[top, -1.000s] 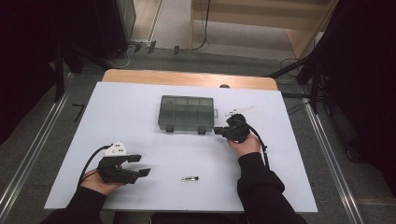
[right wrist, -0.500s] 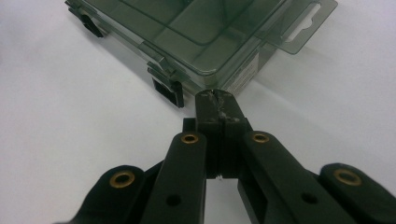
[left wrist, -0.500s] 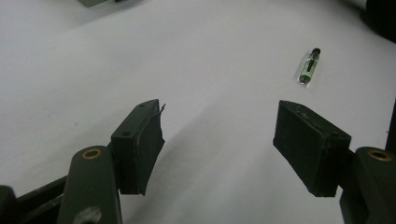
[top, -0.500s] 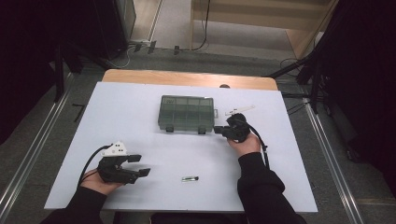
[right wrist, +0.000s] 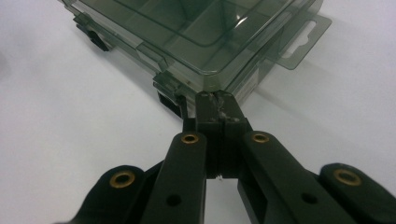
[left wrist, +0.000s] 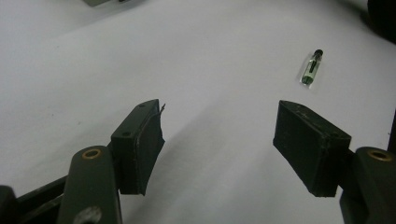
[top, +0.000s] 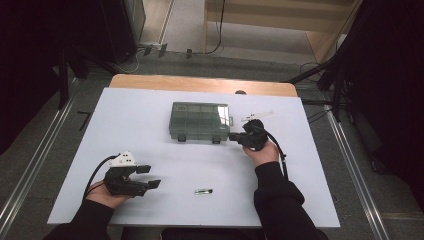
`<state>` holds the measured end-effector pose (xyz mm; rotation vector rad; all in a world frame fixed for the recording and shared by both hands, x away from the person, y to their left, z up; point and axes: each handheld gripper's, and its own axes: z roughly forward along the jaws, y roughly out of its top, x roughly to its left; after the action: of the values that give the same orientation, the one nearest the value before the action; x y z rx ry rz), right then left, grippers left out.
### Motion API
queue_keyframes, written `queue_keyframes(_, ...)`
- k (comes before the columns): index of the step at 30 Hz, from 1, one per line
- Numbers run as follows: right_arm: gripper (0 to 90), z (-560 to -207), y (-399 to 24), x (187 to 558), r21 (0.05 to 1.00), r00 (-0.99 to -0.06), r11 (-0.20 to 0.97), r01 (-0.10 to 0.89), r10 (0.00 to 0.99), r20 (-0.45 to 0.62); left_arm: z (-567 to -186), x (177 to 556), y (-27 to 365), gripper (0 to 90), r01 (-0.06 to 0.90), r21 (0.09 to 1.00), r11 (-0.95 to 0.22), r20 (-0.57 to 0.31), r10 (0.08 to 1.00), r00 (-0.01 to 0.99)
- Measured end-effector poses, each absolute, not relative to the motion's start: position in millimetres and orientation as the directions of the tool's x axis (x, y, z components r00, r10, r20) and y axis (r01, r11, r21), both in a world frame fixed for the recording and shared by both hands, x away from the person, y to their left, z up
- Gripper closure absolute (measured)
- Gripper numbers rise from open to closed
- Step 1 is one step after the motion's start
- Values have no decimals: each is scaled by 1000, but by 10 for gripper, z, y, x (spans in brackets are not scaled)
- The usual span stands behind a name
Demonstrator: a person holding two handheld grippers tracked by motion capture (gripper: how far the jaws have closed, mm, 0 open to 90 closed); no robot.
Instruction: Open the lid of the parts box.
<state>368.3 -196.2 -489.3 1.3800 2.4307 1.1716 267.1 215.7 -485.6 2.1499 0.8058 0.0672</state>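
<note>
A white desk (top: 150,125) carries the work area; its surface is plain and matte. Along the far edge, a strip of bare wood (top: 200,84) shows beyond the white sheet. A small white flat piece (top: 257,116) lies on the desk near the far right part of the sheet. The desk stands on grey carpet floor (top: 55,135). Metal rails (top: 30,172) run along the floor on the left, and a matching rail (top: 357,180) runs on the right. Black cables (top: 145,52) lie on the floor beyond the desk. A light wooden cabinet (top: 280,15) stands at the far side. Dark curtains (top: 395,90) hang at the right.
</note>
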Motion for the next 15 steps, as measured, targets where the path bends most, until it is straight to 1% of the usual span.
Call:
queue_keyframes(11,900,-4815,-1967,3715,688,-598,289,665,759,258,-4886,2836,2209,321,549,720,-425,-237,592,770)
queue_keyframes(15,900,-4796,-1961,3750,690,-603,290,663,753,262,-4893,2868,2195,321,548,714,-435,-230,594,771)
